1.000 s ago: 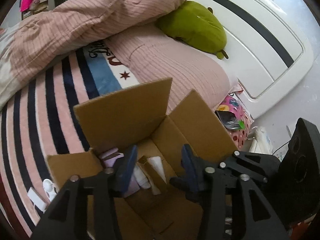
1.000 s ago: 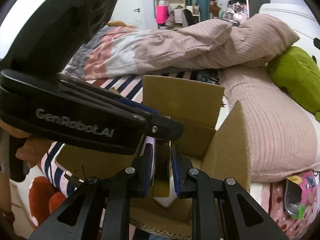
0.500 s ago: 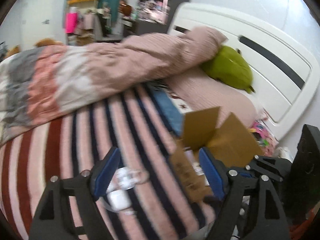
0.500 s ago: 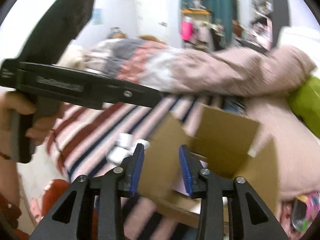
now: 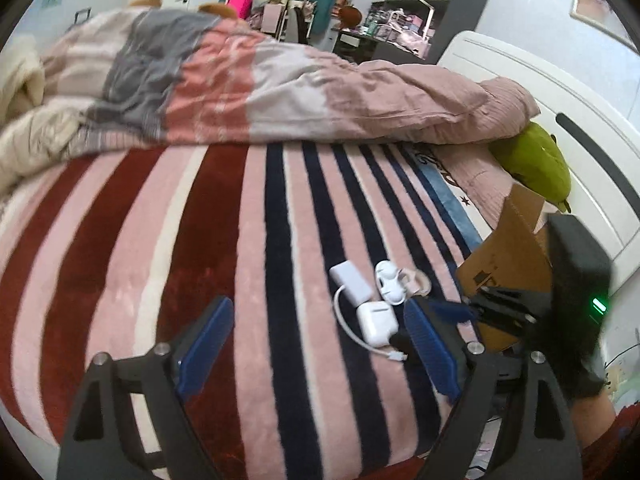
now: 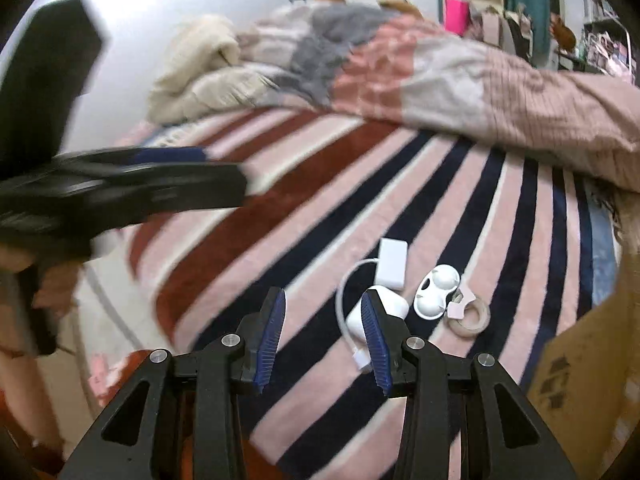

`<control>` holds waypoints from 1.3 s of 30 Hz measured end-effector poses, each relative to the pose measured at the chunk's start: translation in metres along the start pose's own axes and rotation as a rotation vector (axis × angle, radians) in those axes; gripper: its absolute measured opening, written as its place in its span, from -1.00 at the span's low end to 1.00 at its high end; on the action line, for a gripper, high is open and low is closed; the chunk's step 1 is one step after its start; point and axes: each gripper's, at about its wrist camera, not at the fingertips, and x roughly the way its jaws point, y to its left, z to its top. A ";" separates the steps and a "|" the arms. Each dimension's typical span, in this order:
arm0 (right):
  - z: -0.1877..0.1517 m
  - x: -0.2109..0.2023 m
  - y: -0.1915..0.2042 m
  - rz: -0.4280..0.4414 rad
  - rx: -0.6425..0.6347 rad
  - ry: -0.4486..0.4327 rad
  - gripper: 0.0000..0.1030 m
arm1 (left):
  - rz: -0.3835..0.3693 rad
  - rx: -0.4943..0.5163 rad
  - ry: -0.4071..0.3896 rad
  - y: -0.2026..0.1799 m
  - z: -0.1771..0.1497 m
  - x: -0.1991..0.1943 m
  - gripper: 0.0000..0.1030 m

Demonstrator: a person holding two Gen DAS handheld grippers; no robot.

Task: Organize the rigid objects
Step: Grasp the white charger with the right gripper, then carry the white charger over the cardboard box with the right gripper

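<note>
Small white objects lie together on the striped blanket: a flat white box (image 5: 351, 282) (image 6: 393, 263), a white earbud case (image 5: 377, 322) (image 6: 358, 317) with a white cable (image 5: 352, 332) (image 6: 345, 296), a white oval piece (image 5: 390, 282) (image 6: 435, 289) and a tape ring (image 6: 472, 318) (image 5: 418, 280). My left gripper (image 5: 320, 340) is open and empty, low over the blanket, just left of them. My right gripper (image 6: 323, 334) is open and empty, its right finger in front of the earbud case. The open cardboard box (image 5: 508, 264) (image 6: 592, 364) stands to the right.
A rumpled pink and grey duvet (image 5: 248, 92) (image 6: 400, 64) lies across the far side of the bed. A green plush (image 5: 532, 168) rests by the white headboard (image 5: 580, 128). The left gripper's body (image 6: 120, 188) crosses the right wrist view's left side.
Both grippers swung left from the cardboard box to the white objects on the blanket. The right gripper dropped what it held in the box and opened wide. The left gripper opened wider.
</note>
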 end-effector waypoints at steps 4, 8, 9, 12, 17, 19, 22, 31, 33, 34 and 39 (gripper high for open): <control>0.006 0.044 -0.015 -0.090 0.023 0.051 -0.32 | -0.008 -0.030 0.024 0.020 -0.010 0.019 0.66; 0.011 0.075 -0.026 -0.150 0.043 0.108 -0.32 | -0.021 -0.065 0.045 0.034 -0.016 0.036 0.66; 0.010 0.079 -0.028 -0.156 0.053 0.119 -0.32 | -0.021 -0.069 0.048 0.035 -0.017 0.039 0.66; 0.012 0.091 -0.034 -0.143 0.070 0.146 -0.32 | -0.023 -0.076 0.060 0.040 -0.018 0.045 0.66; 0.016 0.086 -0.033 -0.139 0.059 0.119 -0.56 | -0.081 -0.083 0.077 0.037 -0.022 0.048 0.66; 0.019 0.076 -0.030 -0.113 0.054 0.099 -0.56 | -0.128 -0.082 0.081 0.032 -0.025 0.046 0.65; 0.028 0.059 -0.024 -0.089 0.048 0.067 -0.56 | -0.202 -0.071 0.082 0.021 -0.028 0.037 0.65; 0.048 -0.018 0.005 -0.008 0.018 -0.081 -0.56 | -0.366 -0.029 0.063 -0.032 -0.019 0.004 -0.68; 0.050 -0.034 0.008 -0.013 0.012 -0.116 -0.56 | -0.372 -0.004 0.040 -0.047 -0.015 -0.008 -0.83; 0.051 -0.047 0.008 -0.017 0.011 -0.141 -0.56 | -0.376 0.006 0.029 -0.054 -0.013 -0.014 -0.85; 0.048 -0.094 -0.001 -0.057 0.002 -0.219 -0.56 | -0.409 0.073 -0.003 -0.099 0.004 -0.035 -0.88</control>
